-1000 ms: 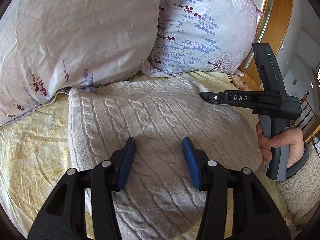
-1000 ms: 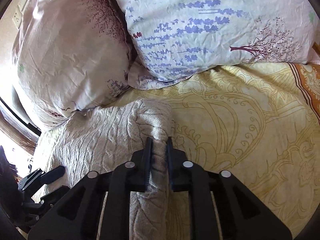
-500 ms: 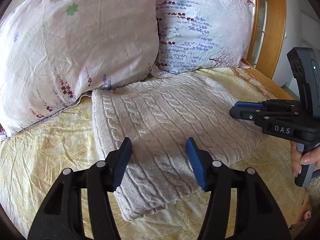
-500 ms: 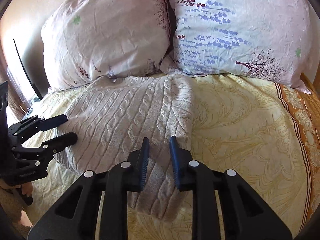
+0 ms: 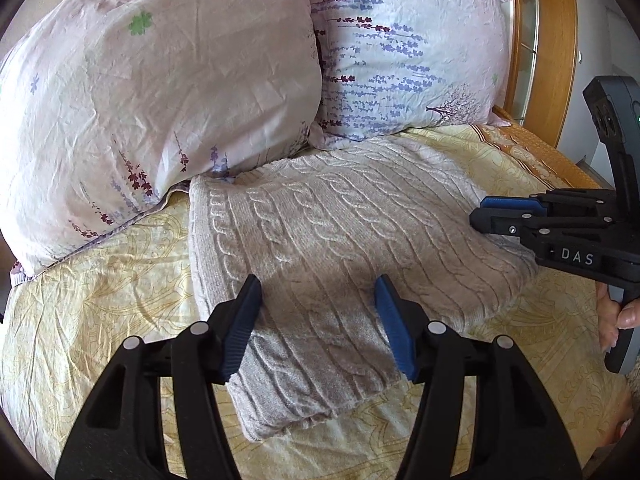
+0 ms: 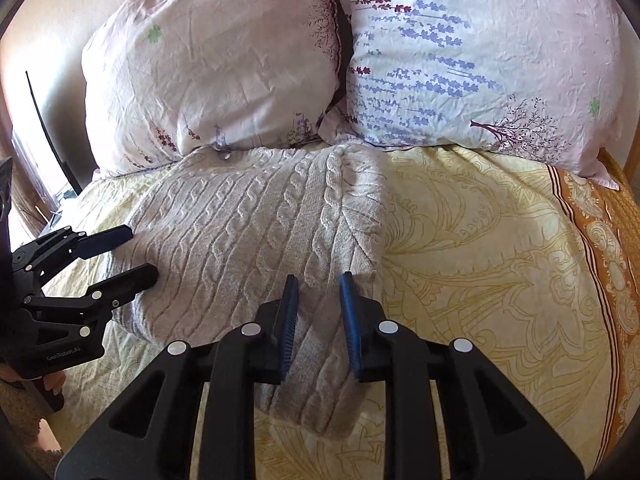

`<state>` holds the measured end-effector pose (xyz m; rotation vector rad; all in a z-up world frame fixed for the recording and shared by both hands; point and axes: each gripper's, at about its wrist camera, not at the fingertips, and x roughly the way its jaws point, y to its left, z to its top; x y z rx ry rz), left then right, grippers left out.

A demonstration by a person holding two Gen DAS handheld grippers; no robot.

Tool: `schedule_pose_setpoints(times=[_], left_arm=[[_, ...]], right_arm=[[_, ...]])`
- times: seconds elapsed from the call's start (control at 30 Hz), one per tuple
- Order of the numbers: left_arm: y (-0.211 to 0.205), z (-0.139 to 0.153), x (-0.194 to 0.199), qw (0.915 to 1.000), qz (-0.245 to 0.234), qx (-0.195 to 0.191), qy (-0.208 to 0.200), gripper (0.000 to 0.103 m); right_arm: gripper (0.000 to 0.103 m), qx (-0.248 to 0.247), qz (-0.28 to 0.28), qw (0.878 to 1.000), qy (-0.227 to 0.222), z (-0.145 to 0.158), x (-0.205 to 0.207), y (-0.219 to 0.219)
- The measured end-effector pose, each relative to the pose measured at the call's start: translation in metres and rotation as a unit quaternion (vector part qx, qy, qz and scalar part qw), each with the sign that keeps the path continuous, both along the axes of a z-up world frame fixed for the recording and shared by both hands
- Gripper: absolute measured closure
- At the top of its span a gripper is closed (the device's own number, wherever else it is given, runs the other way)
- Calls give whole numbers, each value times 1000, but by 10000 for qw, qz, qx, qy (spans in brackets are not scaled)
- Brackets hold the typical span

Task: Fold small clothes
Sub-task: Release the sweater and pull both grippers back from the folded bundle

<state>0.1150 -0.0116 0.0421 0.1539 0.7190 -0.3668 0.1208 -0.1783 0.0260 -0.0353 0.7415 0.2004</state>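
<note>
**Mia:** So, where was the sweater [image 5: 320, 264]?

**Ben:** It lay folded on the bed [image 5: 92, 304], on the yellow sheet. Its far end touched the two flowery pillows [image 5: 168, 80].

**Mia:** What did the left claw [image 5: 316, 320] do?

**Ben:** It hung over the near part of the sweater with its blue pads [image 5: 244, 320] far apart. It held nothing.

**Mia:** And the right claw [image 6: 318, 312]?

**Ben:** Its pads [image 6: 290, 320] had a small gap between them, over the sweater's right edge. I saw no cloth pinched in there, so it had let go.

**Mia:** Could you read any words?

**Ben:** Yes! The right claw said "DAS" in white letters on its side. The left claw said "GenRobot.AI" on its black body.

**Mia:** Anything else?

**Ben:** A wooden headboard [image 5: 552, 52] stood behind the pillows.
</note>
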Motion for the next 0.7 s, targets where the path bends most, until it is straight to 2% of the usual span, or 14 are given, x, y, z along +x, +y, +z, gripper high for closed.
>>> schedule_pose_setpoints(times=[0.13,0.23,0.27,0.33,0.47,0.53,0.63,0.67,0.7], left_arm=[[5,4,-16,9996,-75,183,-223,44],[4,-4,-22,9980,-114,548,-299,44],[3,-7,-23,9972,-270,570,-392,43],[0,-11,-25,9961,-283,725,-418,43],[-2,-15,-22,9962,-216,755,-372,41],[2,-13,-22,9968,-188,692,-345,39],[24,-8,-24,9998,-77,155,-32,36],[35,-8,-25,10000,23,-43,59,30],[45,-9,-26,9996,159,-193,110,26]], right_arm=[[80,-57,90,9999,-98,4,-21,1],[80,-332,66,9994,83,-7,-27,6],[80,-388,40,9991,144,-11,-26,6],[80,-491,15,9987,125,-15,-27,10],[80,-989,-47,9951,11,-22,-28,24],[80,-1185,-53,9929,-91,-21,-32,30],[79,-803,-163,9964,-216,-10,-42,19],[74,-634,-229,9974,-256,-5,-46,12],[58,-544,-342,9975,-300,-1,-49,7]])
